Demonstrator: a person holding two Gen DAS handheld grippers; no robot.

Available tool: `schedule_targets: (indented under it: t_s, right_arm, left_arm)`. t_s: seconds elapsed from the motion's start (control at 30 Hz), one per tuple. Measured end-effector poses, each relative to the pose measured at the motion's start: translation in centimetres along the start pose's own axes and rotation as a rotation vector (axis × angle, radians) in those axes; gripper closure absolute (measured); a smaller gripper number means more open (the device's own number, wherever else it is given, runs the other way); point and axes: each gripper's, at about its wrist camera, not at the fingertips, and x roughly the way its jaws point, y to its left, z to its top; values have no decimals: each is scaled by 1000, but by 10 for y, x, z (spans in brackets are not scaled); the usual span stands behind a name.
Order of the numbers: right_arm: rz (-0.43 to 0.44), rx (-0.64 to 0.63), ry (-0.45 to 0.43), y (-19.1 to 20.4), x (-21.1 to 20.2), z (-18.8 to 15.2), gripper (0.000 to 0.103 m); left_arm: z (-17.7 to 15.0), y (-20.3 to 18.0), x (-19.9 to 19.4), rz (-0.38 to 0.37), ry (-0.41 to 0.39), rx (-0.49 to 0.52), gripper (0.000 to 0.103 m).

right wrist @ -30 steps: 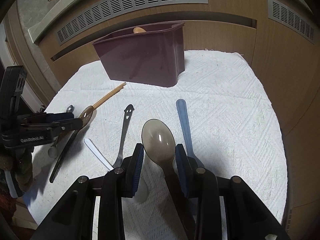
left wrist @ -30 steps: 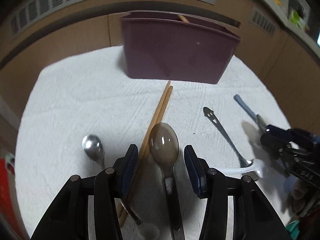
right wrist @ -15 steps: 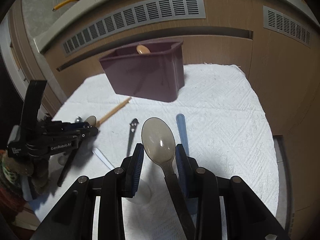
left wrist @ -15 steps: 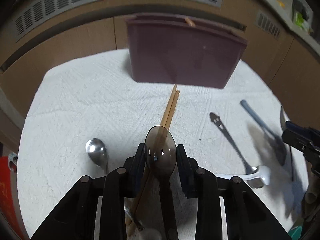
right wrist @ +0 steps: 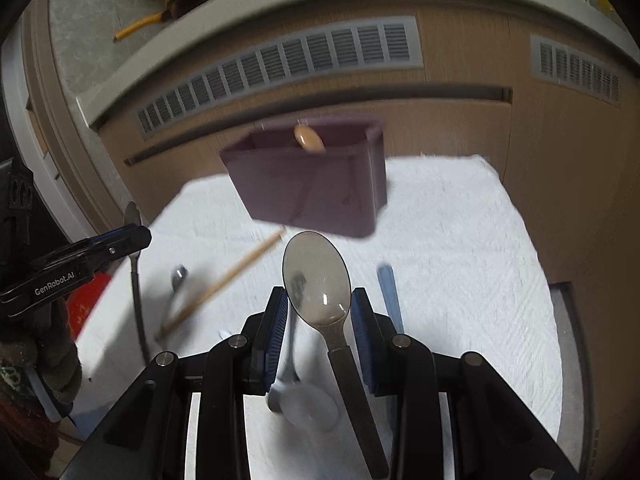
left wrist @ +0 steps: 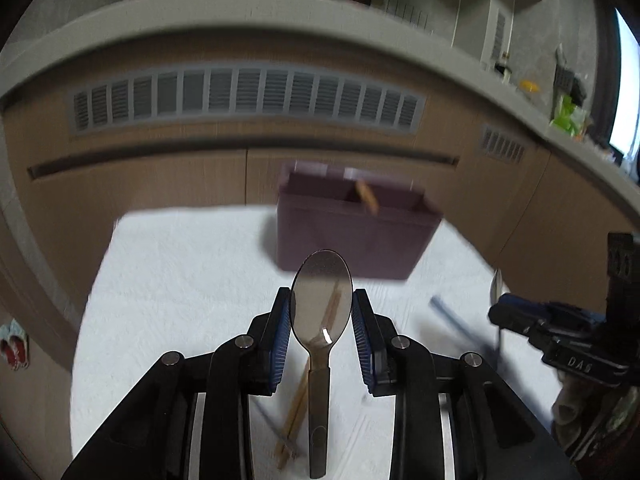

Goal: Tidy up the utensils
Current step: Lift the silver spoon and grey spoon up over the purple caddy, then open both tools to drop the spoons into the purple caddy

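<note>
We see the left gripper [left wrist: 321, 312] fingers narrowed onto a smoky spoon [left wrist: 321, 300], right gripper [right wrist: 319, 310] fingers likewise clamping another translucent spoon [right wrist: 316, 276].

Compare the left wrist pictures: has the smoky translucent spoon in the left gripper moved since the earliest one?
Yes. The spoon lay on the white cloth; now it is clamped in the left gripper, lifted clear.

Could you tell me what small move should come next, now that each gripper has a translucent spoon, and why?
Probably carry both forward over the purple bin. The left gripper and right gripper each clamp a translucent spoon lifted off the white towel, and the open-topped bin ahead already holds a wooden utensil.
</note>
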Motion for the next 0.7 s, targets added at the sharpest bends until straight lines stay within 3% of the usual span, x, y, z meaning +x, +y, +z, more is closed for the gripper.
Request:
schedule_targets:
  t_s: [0.17,0.27,0.33,0.37,0.4,0.53,0.6,0.7]
  right_arm:
    - [14,-30,-188,16,-27,96,73]
    - [8,-56,-293,21,-28,150,73]
    - [20,-65,-314,22,-19,170,73]
    - [16,-78,-312,21,-13,177,73]
    - [9,-85,-312,21,-9,181,73]
    - [63,13,-214,-1,31,185,73]
    - [40,32,-170,-8,49,172,73]
    - [7,-3,-96,-10,77,149,71]
  left_arm:
    - [92,0,-16,-98,-177,6,73]
    - [130,2,-3,-134,-234,13,73]
    - [148,5,12,-185,-235,22,74]
    - [159,6,25,-221,-218,29,85]
    - [167,8,37,-239,-202,32,87]
    - [179,19,87,-219,-125,5,87]
    - [172,27,99,-230,-100,-23,87]
    - [151,39,103,-170,-88,-40,87]
